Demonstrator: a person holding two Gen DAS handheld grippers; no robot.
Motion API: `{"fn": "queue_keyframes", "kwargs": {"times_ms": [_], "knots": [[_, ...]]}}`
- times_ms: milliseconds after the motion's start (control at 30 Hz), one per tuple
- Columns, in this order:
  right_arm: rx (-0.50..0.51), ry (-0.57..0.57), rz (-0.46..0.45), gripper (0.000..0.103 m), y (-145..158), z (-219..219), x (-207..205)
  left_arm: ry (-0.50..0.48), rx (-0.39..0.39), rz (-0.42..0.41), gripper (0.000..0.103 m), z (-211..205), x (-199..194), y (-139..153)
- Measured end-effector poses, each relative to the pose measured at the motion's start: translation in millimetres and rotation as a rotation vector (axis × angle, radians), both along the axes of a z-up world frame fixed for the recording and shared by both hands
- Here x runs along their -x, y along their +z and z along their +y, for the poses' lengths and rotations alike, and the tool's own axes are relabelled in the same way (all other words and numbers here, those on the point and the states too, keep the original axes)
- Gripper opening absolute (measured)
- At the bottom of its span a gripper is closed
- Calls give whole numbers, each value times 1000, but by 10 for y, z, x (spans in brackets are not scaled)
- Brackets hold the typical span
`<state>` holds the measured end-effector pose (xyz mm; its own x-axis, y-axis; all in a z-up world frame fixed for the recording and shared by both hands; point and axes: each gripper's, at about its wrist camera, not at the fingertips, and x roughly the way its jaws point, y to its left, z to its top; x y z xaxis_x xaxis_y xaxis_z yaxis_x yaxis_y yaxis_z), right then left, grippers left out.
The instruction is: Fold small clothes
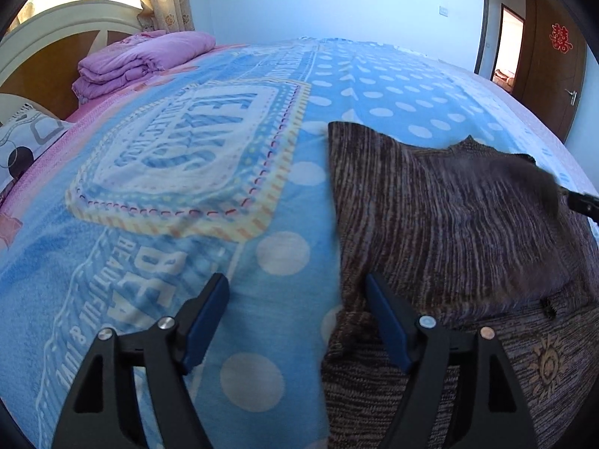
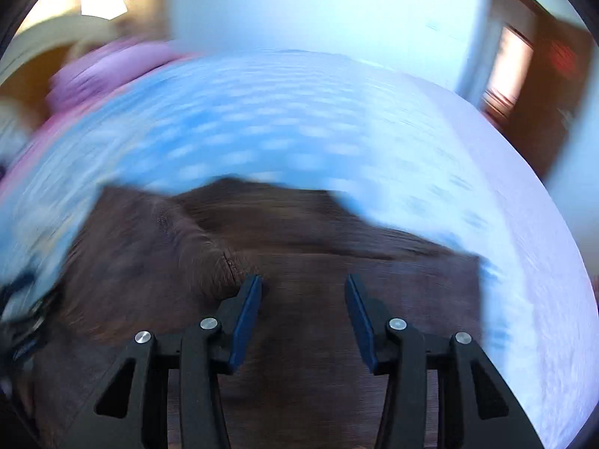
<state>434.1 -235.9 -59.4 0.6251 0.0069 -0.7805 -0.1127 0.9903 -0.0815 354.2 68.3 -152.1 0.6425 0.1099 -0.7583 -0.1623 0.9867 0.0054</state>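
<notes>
A small brown striped knit garment (image 1: 449, 232) lies partly folded on the blue dotted blanket (image 1: 224, 172), with a sun emblem at its near right. My left gripper (image 1: 297, 288) is open and empty, straddling the garment's left edge low over the bed. In the blurred right wrist view the same brown garment (image 2: 299, 232) fills the lower half. My right gripper (image 2: 303, 288) is open and empty just above it. Its dark tip also shows at the right edge of the left wrist view (image 1: 582, 202).
A folded purple quilt (image 1: 138, 60) lies at the bed's far left by the headboard (image 1: 56, 37). A patterned pillow (image 1: 26, 142) sits at the left edge. A brown door (image 1: 554, 67) stands open at the far right.
</notes>
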Motion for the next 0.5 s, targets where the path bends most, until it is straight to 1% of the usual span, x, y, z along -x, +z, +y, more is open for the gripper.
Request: {"fn": "queue_keyframes", "kwargs": {"times_ms": [33, 100, 133, 200, 267, 333, 367, 400, 433, 467, 500], "knots": [[-17, 2, 11, 49, 7, -61, 20, 0, 4, -1, 79, 5, 1, -2], [-75, 46, 23, 49, 36, -135, 117, 0, 12, -3, 79, 13, 2, -1], [-144, 95, 36, 49, 55, -134, 190, 0, 15, -4, 79, 17, 1, -1], [-246, 162, 73, 49, 29, -73, 289, 0, 14, -4, 79, 15, 1, 1], [-310, 222, 135, 49, -97, 94, 348, 0, 7, -2, 79, 15, 6, 1], [-324, 252, 166, 48, -212, 216, 375, 0, -3, 0, 80, 2, 10, 3], [-310, 255, 165, 47, -249, 257, 395, -1, -6, 1, 80, 0, 16, 4], [-275, 255, 151, 31, -280, 303, 418, -2, -5, 3, 81, 8, 26, 5], [-254, 258, 140, 4, -291, 335, 439, -1, 1, 3, 81, 22, 36, 4], [-257, 259, 131, 2, -286, 335, 475, -1, 10, 2, 82, 40, 46, 4], [-265, 265, 122, 2, -267, 320, 548, -2, 15, 1, 82, 48, 52, 4]]}}
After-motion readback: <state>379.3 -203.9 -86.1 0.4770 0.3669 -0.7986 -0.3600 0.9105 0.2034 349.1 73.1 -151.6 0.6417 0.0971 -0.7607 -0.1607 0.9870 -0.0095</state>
